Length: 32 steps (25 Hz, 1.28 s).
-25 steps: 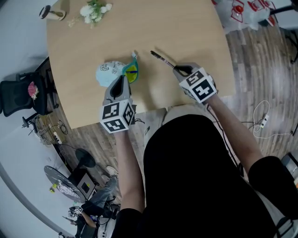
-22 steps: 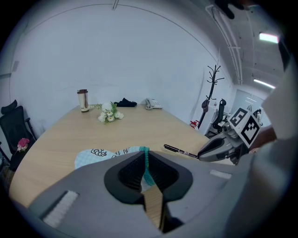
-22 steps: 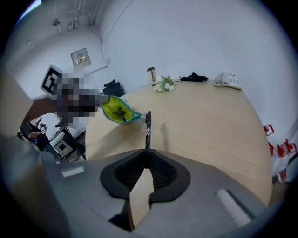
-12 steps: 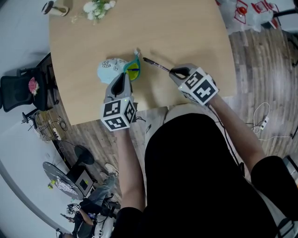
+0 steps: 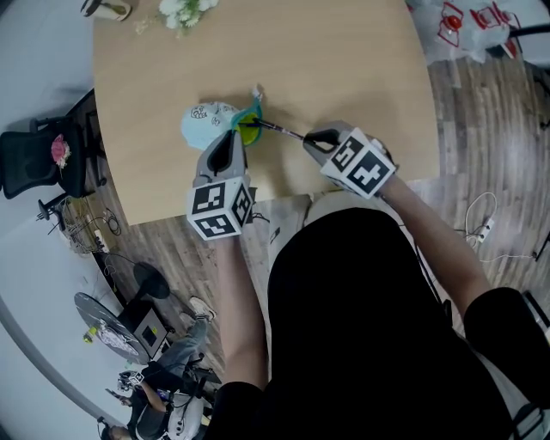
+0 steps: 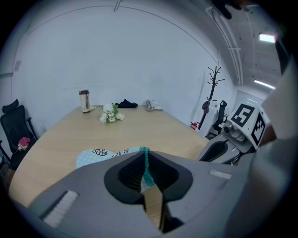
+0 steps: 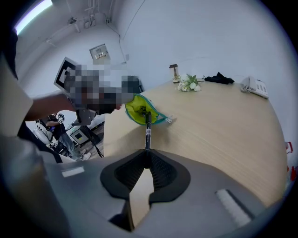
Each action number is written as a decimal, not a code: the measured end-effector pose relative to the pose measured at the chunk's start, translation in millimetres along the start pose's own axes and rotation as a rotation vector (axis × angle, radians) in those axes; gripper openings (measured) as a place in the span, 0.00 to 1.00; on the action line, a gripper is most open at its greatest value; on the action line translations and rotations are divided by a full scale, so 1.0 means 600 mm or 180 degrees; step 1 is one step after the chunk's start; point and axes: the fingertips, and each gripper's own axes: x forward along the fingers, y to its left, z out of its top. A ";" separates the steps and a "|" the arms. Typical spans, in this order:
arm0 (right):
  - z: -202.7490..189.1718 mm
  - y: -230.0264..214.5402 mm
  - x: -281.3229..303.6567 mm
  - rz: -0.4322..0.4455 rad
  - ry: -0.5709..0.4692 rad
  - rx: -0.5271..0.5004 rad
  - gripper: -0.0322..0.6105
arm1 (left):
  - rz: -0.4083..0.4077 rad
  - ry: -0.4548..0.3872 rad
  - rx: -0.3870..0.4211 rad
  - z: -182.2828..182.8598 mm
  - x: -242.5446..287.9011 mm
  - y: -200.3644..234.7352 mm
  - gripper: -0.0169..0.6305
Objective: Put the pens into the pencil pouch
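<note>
A light blue pencil pouch (image 5: 206,123) with a teal zip edge and yellow-green lining lies near the table's front edge. My left gripper (image 5: 232,144) is shut on the pouch's teal rim (image 6: 145,160) and holds its mouth (image 7: 138,109) agape. My right gripper (image 5: 311,137) is shut on a black pen (image 5: 279,130). The pen (image 7: 147,131) points away from the jaws, and its far tip sits at the pouch's open mouth.
A small bunch of white flowers (image 5: 187,10), a cup-like object (image 5: 105,9), a phone (image 7: 253,87) and a dark item (image 7: 219,78) sit at the table's far side. A black office chair (image 5: 39,168) stands left of the table. Wood floor surrounds the table.
My right gripper has carried the black pen leftward across the table, so its tip now reaches the pouch's mouth. The left gripper and the pouch have stayed put.
</note>
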 end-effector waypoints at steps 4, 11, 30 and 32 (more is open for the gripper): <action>0.007 0.013 0.015 0.0057 0.0035 -0.0058 0.12 | 0.0000 0.0036 0.0020 -0.005 -0.003 0.003 0.05; 0.021 0.023 0.041 0.0132 0.0102 -0.0154 0.12 | -0.0037 -0.0038 0.0007 -0.003 -0.008 0.001 0.05; 0.072 0.055 0.107 0.0223 0.0232 -0.0254 0.12 | -0.0169 -0.0107 -0.0027 -0.008 -0.026 0.021 0.05; 0.077 0.057 0.112 0.0223 0.0233 -0.0258 0.12 | -0.0188 -0.0117 -0.0034 -0.009 -0.026 0.020 0.05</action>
